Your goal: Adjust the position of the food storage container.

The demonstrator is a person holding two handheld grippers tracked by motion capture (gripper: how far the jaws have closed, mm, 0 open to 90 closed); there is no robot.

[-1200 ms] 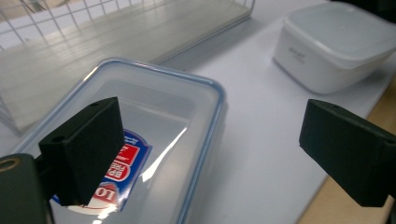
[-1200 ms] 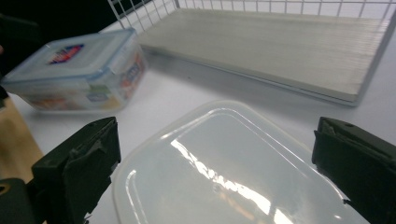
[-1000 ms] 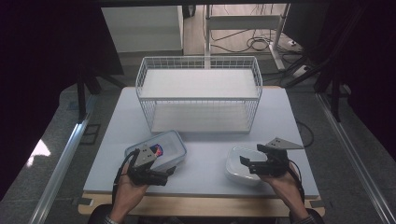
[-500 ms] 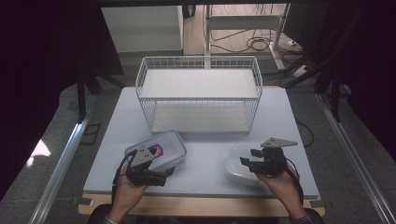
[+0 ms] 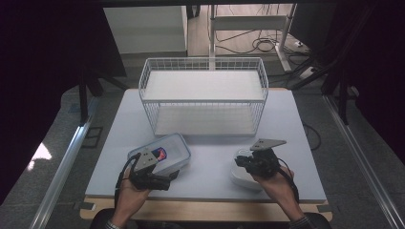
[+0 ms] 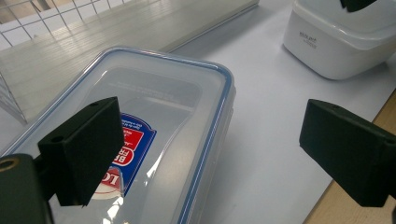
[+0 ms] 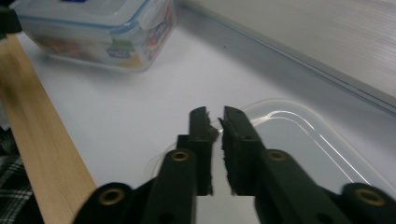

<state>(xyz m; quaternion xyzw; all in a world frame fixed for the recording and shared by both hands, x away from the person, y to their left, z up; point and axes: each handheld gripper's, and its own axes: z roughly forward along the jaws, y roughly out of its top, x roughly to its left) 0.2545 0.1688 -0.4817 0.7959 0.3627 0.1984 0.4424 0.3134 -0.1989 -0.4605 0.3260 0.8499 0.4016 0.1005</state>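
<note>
1. Wire basket (image 5: 203,95) standing at the far middle of a white table (image 5: 210,152), taken here as the marker for everything else.
2. Clear box (image 5: 172,148) with a blue-rimmed lid and a red-and-blue label, lying flat on the table in front of the basket's left corner, just short of its wire wall.
3. Left tongs (image 6: 215,130) held by the left hand (image 5: 131,191) on the side of the box away from the basket, gaping wide and gripping nothing.
4. One jaw poised above the box's labelled lid, the other out past the box's long side over bare table; no contact with the box to be made out.
5. White tub (image 5: 241,177) sitting in front of the basket's right corner, farther from the basket than the box and well apart from it.
6. Clear lid (image 7: 299,135) lying on top of the tub, its raised rim catching the light.
7. Right tongs (image 7: 215,119) in the right hand (image 5: 277,183), above the tub on the side away from the basket, jaws freshly drawn together and now all but meeting.
8. Thin edge of the lid pinched between the jaw tips, as seen in the right gripper view.
9. Wooden strip (image 7: 42,140) edging the table on the side farthest from the basket.
</note>
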